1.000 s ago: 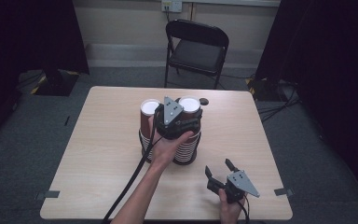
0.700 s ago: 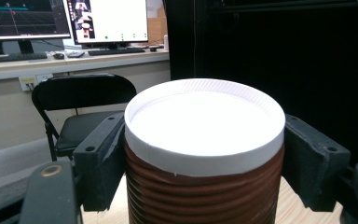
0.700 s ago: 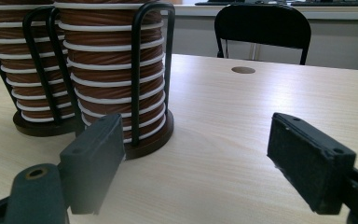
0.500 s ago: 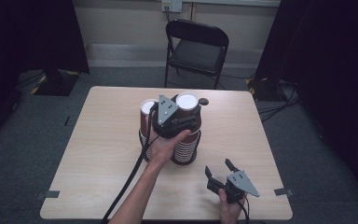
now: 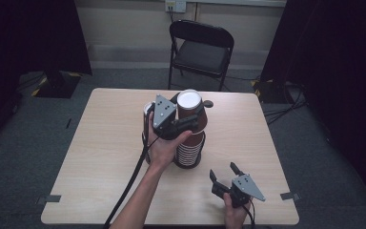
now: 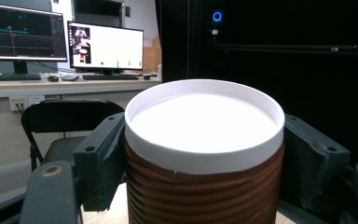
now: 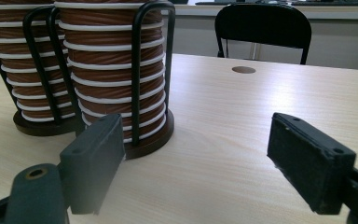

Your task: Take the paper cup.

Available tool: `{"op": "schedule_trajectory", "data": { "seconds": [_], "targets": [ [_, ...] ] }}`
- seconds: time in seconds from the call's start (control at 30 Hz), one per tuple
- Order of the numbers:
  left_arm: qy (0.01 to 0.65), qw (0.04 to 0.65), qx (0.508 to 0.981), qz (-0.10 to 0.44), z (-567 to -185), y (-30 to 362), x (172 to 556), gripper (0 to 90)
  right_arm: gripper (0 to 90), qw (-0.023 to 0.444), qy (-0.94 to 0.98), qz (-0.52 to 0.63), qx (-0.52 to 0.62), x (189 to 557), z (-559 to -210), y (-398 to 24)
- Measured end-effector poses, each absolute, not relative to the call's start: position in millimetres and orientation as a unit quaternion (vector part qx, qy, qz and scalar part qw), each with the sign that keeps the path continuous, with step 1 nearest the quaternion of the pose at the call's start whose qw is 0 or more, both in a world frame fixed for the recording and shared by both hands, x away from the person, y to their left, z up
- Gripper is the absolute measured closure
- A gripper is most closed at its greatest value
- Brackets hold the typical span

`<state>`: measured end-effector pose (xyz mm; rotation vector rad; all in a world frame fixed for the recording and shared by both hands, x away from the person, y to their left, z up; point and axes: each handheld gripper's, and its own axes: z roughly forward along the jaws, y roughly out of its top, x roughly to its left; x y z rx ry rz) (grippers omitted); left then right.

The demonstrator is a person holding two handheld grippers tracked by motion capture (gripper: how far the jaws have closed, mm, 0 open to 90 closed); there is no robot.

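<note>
Two stacks of brown ribbed paper cups stand in black wire holders mid-table: the right stack (image 5: 189, 150) (image 7: 116, 79) and the left stack (image 7: 18, 70), largely hidden behind my hand in the high view. My left gripper (image 5: 191, 121) (image 6: 203, 154) is shut on the top cup (image 5: 189, 107) (image 6: 204, 140), a brown cup with a white rim, held just above the right stack and slightly tilted. Near the table's front right, my right gripper (image 5: 223, 171) (image 7: 196, 158) stands open with nothing between its jaws, pointing toward the stacks.
The wooden table (image 5: 109, 143) has a small round hole (image 5: 208, 103) (image 7: 244, 69) behind the stacks. A black folding chair (image 5: 202, 52) stands beyond the far edge. Dark curtains flank the room. Monitors on a desk (image 6: 105, 46) appear in the left gripper view.
My left gripper has risen with the top cup, drawing it up from the right stack. The right gripper has not moved.
</note>
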<state>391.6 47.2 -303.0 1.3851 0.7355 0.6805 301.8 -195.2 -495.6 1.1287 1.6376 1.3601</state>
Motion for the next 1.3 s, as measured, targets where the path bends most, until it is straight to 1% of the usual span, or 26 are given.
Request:
{"op": "schedule_trajectory", "data": {
  "seconds": [0.3,0.53,0.77,0.9,1.3],
  "targets": [
    [0.323,0.673,0.593,0.303,-294.1,57.2,386.6,23.1,17.8,0.358,0.634,0.527,0.438,301.7,-495.6,-195.0],
    [0.325,0.687,0.579,0.295,-287.9,69.8,380.5,23.1,17.9,0.359,0.634,0.526,0.439,301.6,-495.5,-195.0],
    [0.320,0.687,0.580,0.299,-283.9,79.9,370.6,23.1,17.8,0.360,0.633,0.527,0.438,301.5,-495.6,-195.1],
    [0.328,0.688,0.574,0.299,-284.6,84.7,362.8,23.1,17.8,0.361,0.634,0.525,0.438,301.5,-495.6,-194.8],
    [0.313,0.695,0.586,0.274,-288.7,90.5,343.7,23.1,17.8,0.362,0.634,0.526,0.437,301.3,-495.6,-194.8]
  ]
}}
